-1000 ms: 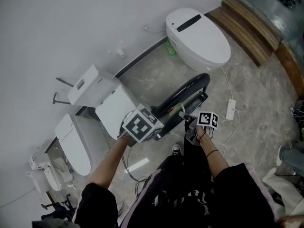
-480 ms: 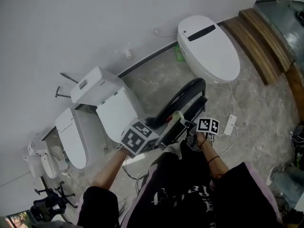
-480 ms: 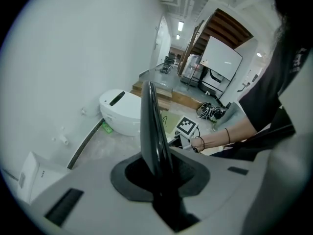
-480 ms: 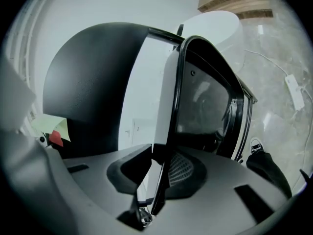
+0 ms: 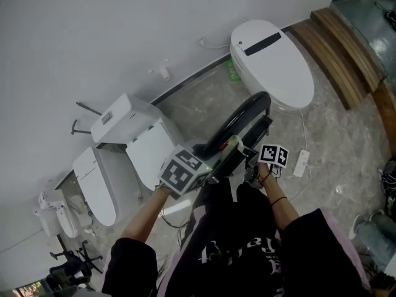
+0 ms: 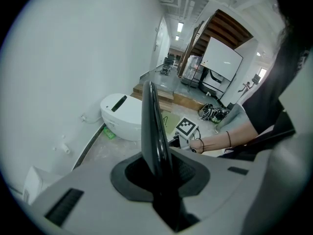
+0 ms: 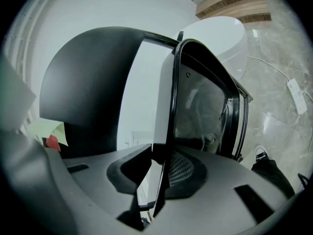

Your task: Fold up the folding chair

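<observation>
1. Quick count: one glossy black plastic folding chair [image 5: 240,117], two grey handheld grippers, and one white power strip [image 5: 301,162]. There look to be four white ceramic toilets along the wall, but the far-left one is tiny, so don't quote me.
2. The chair looks folded slim, with a rounded top, and it's dead centre of the head view.
3. Its long axis runs lower left to upper right, rounded end toward the big oval toilet [image 5: 272,54] at upper right.
4. The left gripper [image 6: 159,171] is pinching the chair's thin shiny edge. The right gripper [image 7: 164,180] is clamped on its slim black frame.
</observation>
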`<state>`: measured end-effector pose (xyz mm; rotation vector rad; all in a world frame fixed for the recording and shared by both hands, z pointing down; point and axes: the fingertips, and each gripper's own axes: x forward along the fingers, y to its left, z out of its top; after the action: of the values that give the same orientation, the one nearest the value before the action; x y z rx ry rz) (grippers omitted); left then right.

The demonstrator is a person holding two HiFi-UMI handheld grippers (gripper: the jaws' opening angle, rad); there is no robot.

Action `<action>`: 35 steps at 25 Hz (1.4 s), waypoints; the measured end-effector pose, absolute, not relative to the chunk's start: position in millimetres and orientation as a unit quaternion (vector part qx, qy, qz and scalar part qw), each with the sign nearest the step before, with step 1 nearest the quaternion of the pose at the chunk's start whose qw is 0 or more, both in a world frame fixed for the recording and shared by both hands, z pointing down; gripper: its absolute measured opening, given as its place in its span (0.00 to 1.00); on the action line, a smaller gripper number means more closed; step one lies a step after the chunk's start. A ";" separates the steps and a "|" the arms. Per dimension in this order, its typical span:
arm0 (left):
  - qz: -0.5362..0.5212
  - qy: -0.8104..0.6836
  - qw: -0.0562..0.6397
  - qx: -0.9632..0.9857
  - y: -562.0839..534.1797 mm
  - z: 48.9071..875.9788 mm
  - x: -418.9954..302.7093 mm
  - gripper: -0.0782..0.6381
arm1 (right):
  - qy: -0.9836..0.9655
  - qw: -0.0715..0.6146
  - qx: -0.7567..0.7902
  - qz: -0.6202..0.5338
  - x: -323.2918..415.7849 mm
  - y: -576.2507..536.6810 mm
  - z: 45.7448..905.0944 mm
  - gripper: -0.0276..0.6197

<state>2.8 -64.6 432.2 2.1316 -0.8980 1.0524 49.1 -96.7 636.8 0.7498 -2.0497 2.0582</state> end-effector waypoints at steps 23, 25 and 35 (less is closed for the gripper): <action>0.380 -0.296 0.279 0.831 -213.6 431.9 -196.0 0.21 | -0.674 0.051 0.311 0.668 -137.6 -248.7 632.4 0.18; 0.380 -0.305 0.278 0.828 -225.4 431.0 -210.3 0.22 | -0.678 0.055 0.308 0.665 -153.0 -262.6 631.8 0.18; 0.405 -0.330 0.234 0.820 -274.2 419.9 -261.5 0.22 | -0.679 0.045 0.273 0.679 -223.7 -316.7 622.7 0.18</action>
<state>-261.5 -274.2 419.9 2.2515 -0.9072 1.1120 -223.7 -316.7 622.7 0.8346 -2.0752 2.0749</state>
